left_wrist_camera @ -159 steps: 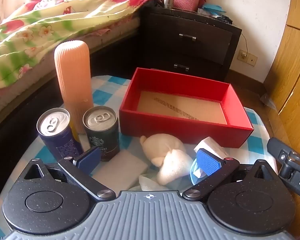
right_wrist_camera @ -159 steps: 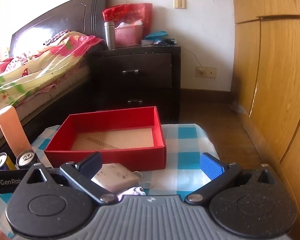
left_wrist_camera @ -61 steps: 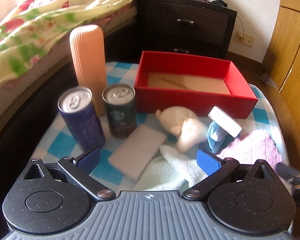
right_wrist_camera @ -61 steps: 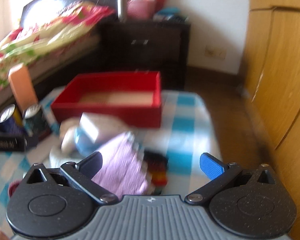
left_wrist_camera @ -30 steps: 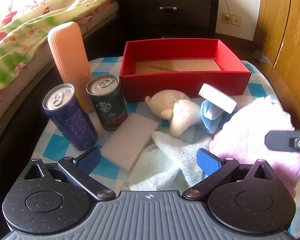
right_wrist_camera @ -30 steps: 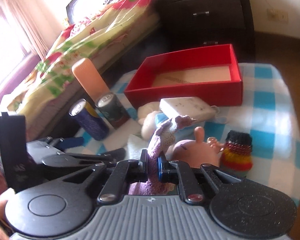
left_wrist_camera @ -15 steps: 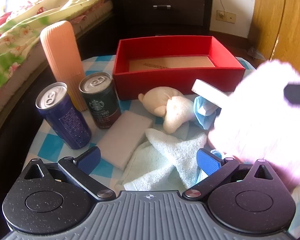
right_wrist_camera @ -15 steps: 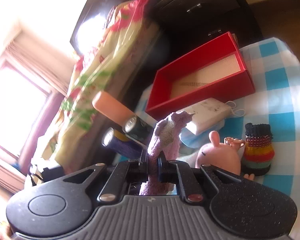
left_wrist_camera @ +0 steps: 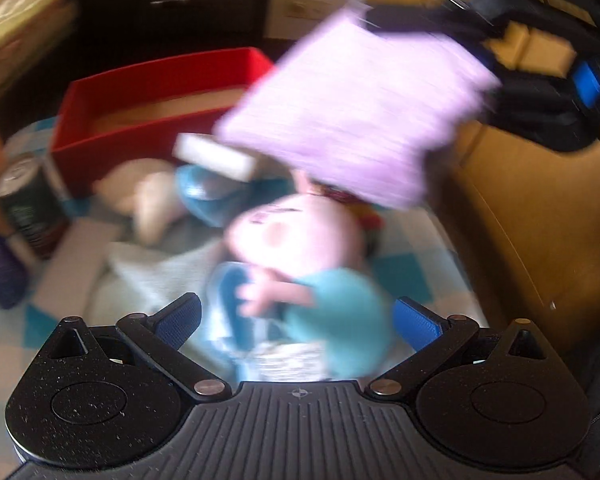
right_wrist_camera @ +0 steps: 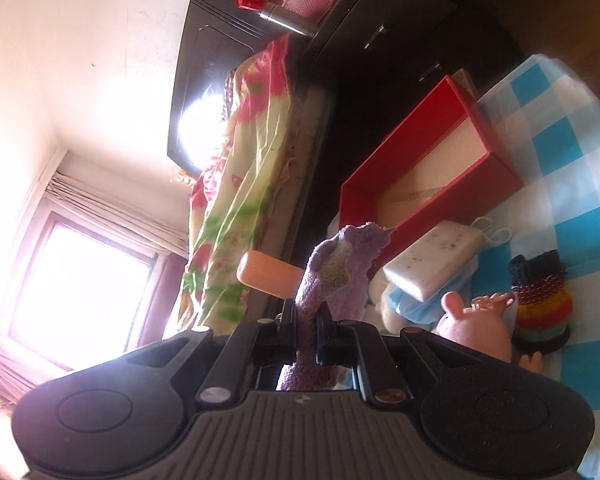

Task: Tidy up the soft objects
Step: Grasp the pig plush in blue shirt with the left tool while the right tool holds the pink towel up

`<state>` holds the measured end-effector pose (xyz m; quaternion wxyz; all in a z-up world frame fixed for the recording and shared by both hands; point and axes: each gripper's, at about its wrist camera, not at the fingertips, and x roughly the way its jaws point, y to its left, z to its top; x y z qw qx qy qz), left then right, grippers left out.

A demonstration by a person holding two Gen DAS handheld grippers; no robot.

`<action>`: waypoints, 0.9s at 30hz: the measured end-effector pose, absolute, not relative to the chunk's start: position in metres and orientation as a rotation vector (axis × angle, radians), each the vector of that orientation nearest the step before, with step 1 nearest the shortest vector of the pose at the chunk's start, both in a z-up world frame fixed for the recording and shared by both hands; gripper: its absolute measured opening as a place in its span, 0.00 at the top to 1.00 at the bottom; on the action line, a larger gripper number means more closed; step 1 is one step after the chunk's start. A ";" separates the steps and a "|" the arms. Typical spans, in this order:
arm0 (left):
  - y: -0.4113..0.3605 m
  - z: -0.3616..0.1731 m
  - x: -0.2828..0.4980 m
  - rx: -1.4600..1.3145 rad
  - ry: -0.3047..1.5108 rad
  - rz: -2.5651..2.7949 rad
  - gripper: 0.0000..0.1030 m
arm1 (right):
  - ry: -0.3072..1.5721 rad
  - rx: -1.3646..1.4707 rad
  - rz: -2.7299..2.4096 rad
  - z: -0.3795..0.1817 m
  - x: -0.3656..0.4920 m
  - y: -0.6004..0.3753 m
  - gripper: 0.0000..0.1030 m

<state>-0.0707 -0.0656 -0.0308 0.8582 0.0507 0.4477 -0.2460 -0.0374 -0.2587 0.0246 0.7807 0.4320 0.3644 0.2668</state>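
I see the fluffy lilac cloth [left_wrist_camera: 352, 108] hanging in the air, pinched at one edge, above the pink pig plush [left_wrist_camera: 296, 236] lying on the worktop; the red box [right_wrist_camera: 428, 172] behind sits open, holding no soft things.

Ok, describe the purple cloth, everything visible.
The purple cloth is a fluffy, terry-like square, lilac in colour. The right gripper is shut on one edge, which bunches between the pads. In the left wrist view the rest hangs spread in the air above the table, in front of the red box, blurred.
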 end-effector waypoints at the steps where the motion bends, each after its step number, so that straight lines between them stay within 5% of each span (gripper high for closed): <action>1: -0.076 -0.033 -0.073 0.130 0.937 -0.511 0.05 | 0.789 0.938 0.576 0.024 -0.038 -0.260 1.00; 5: -0.101 -0.047 -0.068 0.160 0.973 -0.473 0.07 | 0.797 0.937 0.573 0.021 -0.040 -0.262 1.00; 16: -0.107 -0.061 -0.051 0.033 1.080 -0.427 0.30 | 0.785 0.942 0.583 0.025 -0.047 -0.272 1.00; 27: -0.046 -0.019 -0.072 -0.150 1.045 -0.362 0.35 | 0.757 0.979 0.592 0.031 -0.051 -0.277 1.00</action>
